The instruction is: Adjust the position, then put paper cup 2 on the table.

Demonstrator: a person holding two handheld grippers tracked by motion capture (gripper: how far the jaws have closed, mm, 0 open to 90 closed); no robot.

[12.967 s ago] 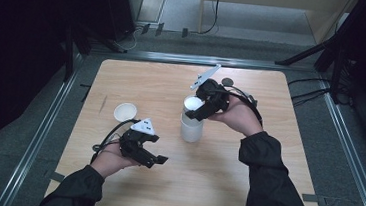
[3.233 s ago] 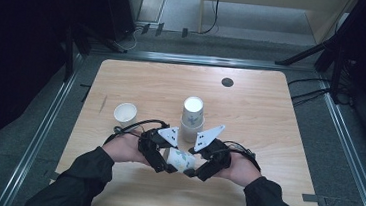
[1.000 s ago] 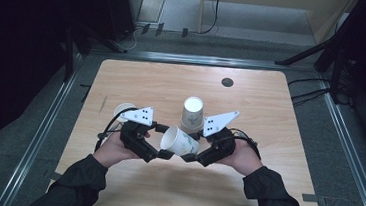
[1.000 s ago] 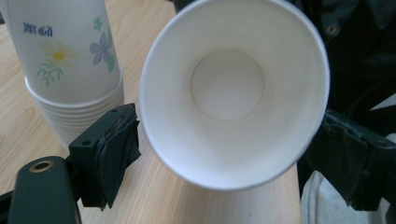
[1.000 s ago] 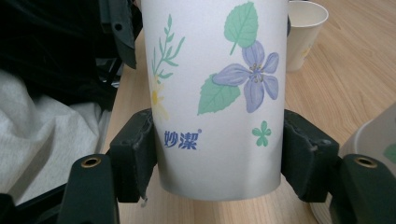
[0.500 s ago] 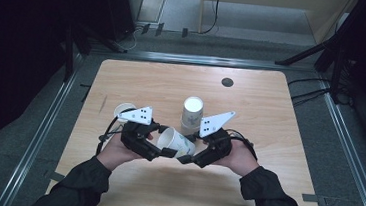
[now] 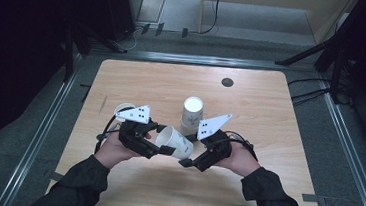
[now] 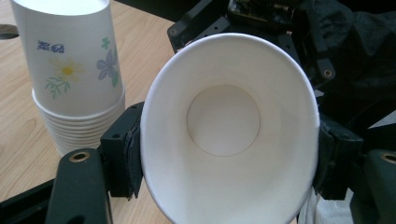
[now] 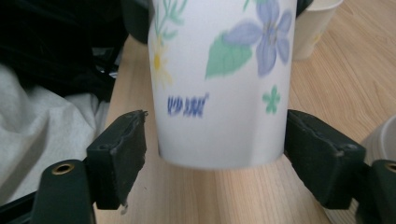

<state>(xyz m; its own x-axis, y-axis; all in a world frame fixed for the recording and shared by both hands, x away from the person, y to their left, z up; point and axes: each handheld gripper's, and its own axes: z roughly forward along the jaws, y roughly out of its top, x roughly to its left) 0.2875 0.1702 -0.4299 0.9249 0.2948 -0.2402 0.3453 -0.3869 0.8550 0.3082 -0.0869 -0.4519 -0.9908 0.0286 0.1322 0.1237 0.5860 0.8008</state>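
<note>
With my left gripper [image 7: 159, 148] just closed on the paper cup [image 7: 176, 142] above the table's [image 7: 270, 115] near edge, my right gripper [image 7: 186, 161], just opened, should back straight off its base.

In the right gripper view, I see my right gripper [image 9: 215, 154] with its two black jaws standing apart on either side of a paper cup [image 9: 222, 79]. The jaws have just been opening; a narrow gap shows between each pad and the cup wall. The cup's base end faces the camera, printed with flowers, leaves and blue lettering. Below lies the wooden desk [image 9: 224, 200]. White cloth [image 9: 42, 135] shows at left.
</note>
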